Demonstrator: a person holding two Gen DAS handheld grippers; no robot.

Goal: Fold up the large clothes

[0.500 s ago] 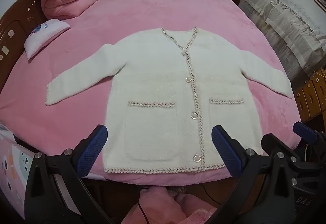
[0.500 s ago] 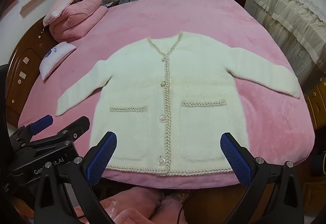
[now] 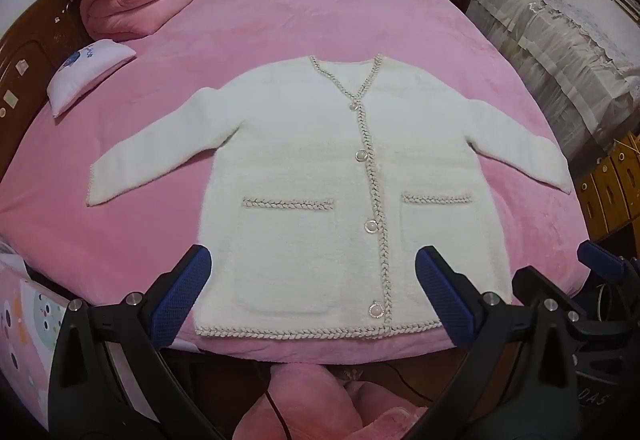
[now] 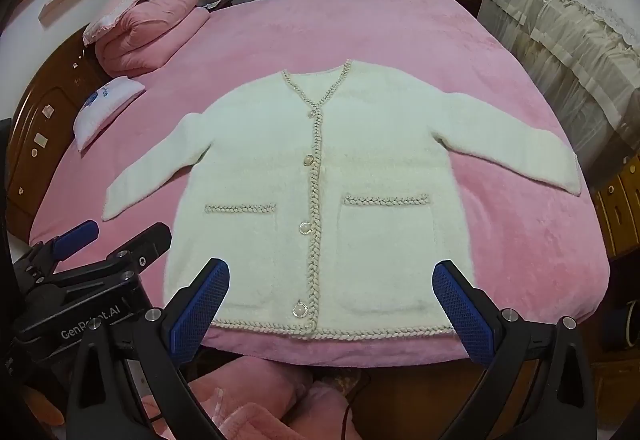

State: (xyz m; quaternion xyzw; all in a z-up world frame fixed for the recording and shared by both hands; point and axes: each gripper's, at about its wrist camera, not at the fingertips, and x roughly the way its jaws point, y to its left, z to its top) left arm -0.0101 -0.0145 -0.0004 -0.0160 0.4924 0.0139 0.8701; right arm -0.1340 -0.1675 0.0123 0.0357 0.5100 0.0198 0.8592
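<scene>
Left wrist view: white cardigan (image 3: 320, 176) lies flat, front up and buttoned, on the pink bed (image 3: 360, 20), its braided hem along the near edge.
Sleeves: left-hand sleeve (image 3: 156, 156) angled out toward the left edge; the other sleeve (image 3: 528, 152) reaches toward the right edge. Spread like this, both cuffs are free to be picked up and brought across the body.
Left gripper (image 3: 312, 300): jaws spread fully, nothing between the blue pads, hovering over the near-left hem corner, tilted down at the bed. No contact with the fabric.
Right gripper (image 4: 332, 304): same wide-open stance, empty, above the hem toward the near-right corner.
Right wrist view: both tools sit side by side at the near edge, so each covers its own half of the garment.
Far-left corner: rolled pink quilt (image 3: 136, 4) and small pillow (image 3: 88, 72), well apart from the cardigan; folding room is unobstructed.
Task status (judgement): no fold made yet; a sleeve looks like the likely first grasp.
</scene>
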